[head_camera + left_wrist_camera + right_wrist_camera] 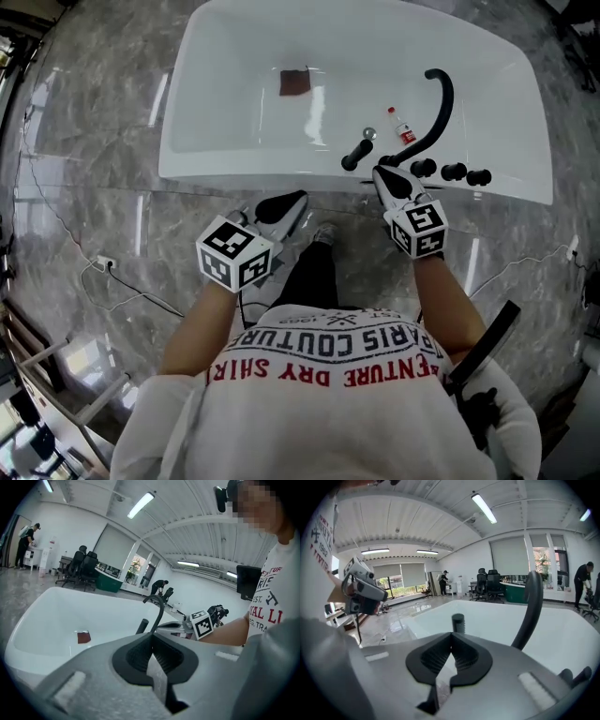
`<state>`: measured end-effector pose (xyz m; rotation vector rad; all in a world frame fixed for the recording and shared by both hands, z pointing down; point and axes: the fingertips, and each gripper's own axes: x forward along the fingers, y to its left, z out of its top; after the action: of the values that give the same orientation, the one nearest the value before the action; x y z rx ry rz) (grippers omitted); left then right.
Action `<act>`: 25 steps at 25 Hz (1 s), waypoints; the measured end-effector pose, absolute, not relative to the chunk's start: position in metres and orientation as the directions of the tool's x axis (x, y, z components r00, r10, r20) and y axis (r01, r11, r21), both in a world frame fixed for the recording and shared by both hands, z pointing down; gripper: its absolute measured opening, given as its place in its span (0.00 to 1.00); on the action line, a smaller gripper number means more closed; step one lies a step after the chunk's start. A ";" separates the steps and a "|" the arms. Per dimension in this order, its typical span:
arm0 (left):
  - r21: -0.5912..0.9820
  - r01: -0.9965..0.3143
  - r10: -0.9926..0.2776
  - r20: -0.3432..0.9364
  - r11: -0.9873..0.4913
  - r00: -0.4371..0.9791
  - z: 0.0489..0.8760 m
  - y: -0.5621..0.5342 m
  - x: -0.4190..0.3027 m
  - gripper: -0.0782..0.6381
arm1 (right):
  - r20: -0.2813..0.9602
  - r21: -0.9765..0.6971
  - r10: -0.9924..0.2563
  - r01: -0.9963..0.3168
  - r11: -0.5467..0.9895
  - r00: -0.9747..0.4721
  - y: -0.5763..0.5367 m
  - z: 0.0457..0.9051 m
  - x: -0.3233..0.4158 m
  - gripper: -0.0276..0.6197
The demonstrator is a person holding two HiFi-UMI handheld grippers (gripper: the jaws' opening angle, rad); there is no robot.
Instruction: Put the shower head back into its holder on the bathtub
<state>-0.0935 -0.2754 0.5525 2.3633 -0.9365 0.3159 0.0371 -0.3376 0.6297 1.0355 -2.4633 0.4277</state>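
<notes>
The white bathtub [234, 169] fills the top of the head view. A short black shower head handle [356, 154] stands up from the near rim, beside the curved black spout [441, 98]. My right gripper [384, 175] is shut and empty, its tip just right of the handle and over the rim. In the right gripper view the handle [458, 622] stands just beyond the closed jaws [451, 638]. My left gripper [296, 200] is shut and empty, in front of the tub above the floor. From the left gripper [151, 638] I see the handle [142, 626] and spout [158, 609].
Three black knobs [454, 172] sit on the rim right of the spout. A small red-labelled bottle [403, 128] and a brown block [294, 82] lie in the tub. A cable [112, 281] runs across the marble floor at left. Office chairs and people stand far off.
</notes>
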 end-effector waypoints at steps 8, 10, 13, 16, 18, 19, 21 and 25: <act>0.367 -0.554 -0.510 0.216 -0.748 0.832 0.431 -0.173 -0.025 0.11 | 0.294 -0.260 -0.375 -0.451 0.854 -0.879 -0.181 0.470 0.021 0.04; 0.321 -0.549 -0.509 0.207 -0.772 0.836 0.404 -0.141 -0.015 0.11 | 0.284 -0.257 -0.315 -0.389 0.885 -0.906 -0.135 0.444 0.020 0.04; 0.263 -0.540 -0.502 0.201 -0.800 0.841 0.374 -0.104 -0.007 0.11 | 0.271 -0.219 -0.277 -0.339 0.915 -0.922 -0.090 0.410 0.018 0.04; 0.241 -0.536 -0.490 0.225 -0.809 0.842 0.361 -0.076 -0.010 0.11 | 0.248 -0.184 -0.280 -0.329 0.926 -0.927 -0.061 0.386 0.011 0.04; 0.244 -0.535 -0.487 0.234 -0.809 0.842 0.354 -0.058 -0.016 0.11 | 0.214 -0.194 -0.291 -0.332 0.923 -0.933 -0.042 0.374 0.008 0.04; 0.243 -0.533 -0.484 0.234 -0.811 0.843 0.351 -0.049 -0.018 0.11 | 0.196 -0.205 -0.299 -0.337 0.919 -0.934 -0.034 0.370 0.008 0.04; 0.235 -0.526 -0.480 0.229 -0.817 0.847 0.346 -0.035 -0.020 0.11 | 0.170 -0.227 -0.317 -0.351 0.909 -0.933 -0.020 0.367 0.008 0.04; 0.222 -0.522 -0.474 0.235 -0.824 0.849 0.346 0.002 -0.026 0.11 | 0.158 -0.266 -0.342 -0.374 0.889 -0.926 0.014 0.369 0.002 0.04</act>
<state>-0.0260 0.0018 0.3461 2.7482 -0.7562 0.2450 0.0022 0.0143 0.3689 0.5608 -2.9486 0.4468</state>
